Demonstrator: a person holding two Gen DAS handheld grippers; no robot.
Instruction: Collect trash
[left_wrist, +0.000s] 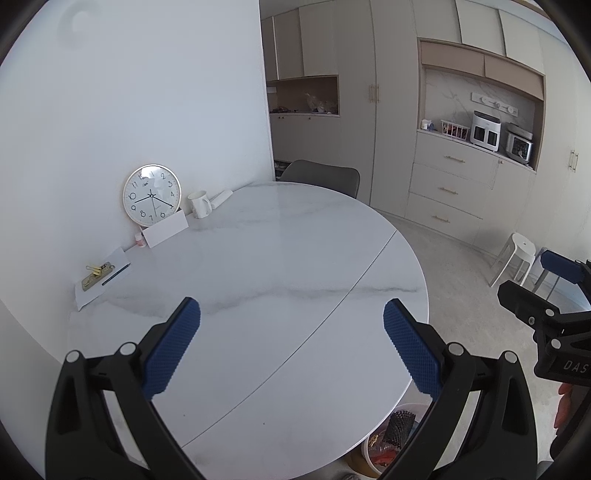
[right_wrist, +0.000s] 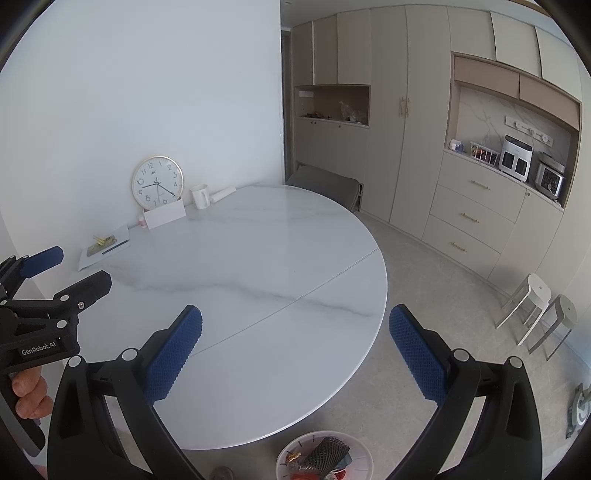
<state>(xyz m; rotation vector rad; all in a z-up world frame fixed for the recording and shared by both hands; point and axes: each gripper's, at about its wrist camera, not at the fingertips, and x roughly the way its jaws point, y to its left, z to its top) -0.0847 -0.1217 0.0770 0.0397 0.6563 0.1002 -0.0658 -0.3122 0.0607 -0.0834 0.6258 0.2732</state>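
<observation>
Below counter edge: bin holds trash, nearer right gripper
Left gripper: jaws wide, empty
Right: jaws wide, empty
Counter: no loose trash visible

You are standing in a home dining-kitchen. A round marble-look dining table fills the middle; behind it a grey chair, beyond that beige floor-to-ceiling cabinets. Right of the table, a countertop niche holds small kitchen appliances. On the table's far left edge lean a wall clock and a mug.
</observation>
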